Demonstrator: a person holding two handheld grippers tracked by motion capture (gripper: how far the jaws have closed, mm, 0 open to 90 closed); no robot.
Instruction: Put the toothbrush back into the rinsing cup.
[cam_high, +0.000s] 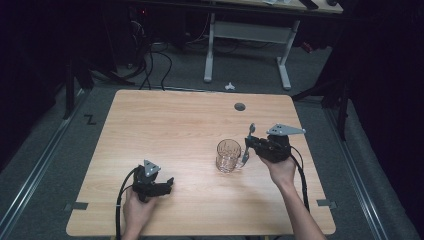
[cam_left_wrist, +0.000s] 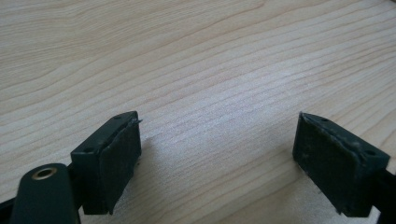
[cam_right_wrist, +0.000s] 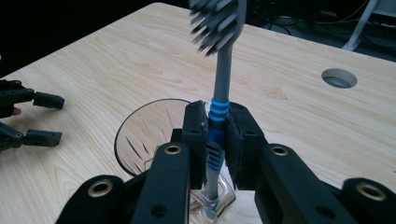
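On the right half of the table (cam_high: 165, 120), just beside the glass (cam_high: 229, 155), the right gripper (cam_right_wrist: 215, 140) pinches a toothbrush (cam_right_wrist: 219, 79) at its blue-ribbed grip, bristles up and handle end pointing down. In the right gripper view the handle's lower end sits at the near edge of the glass; whether it is inside the rim or just outside cannot be told. The step in hand looks to be standing the brush in the glass. To do it well, the handle should be kept near upright and its lower end brought clearly over the mouth before it goes down, so that it does not catch the rim and tip the glass, which looks light. The jaws should let go only once the handle end rests on the bottom. The left gripper (cam_high: 161, 187) rests low over bare wood at the near left, jaws spread and holding nothing, well apart from the glass; it could steady the glass if needed.
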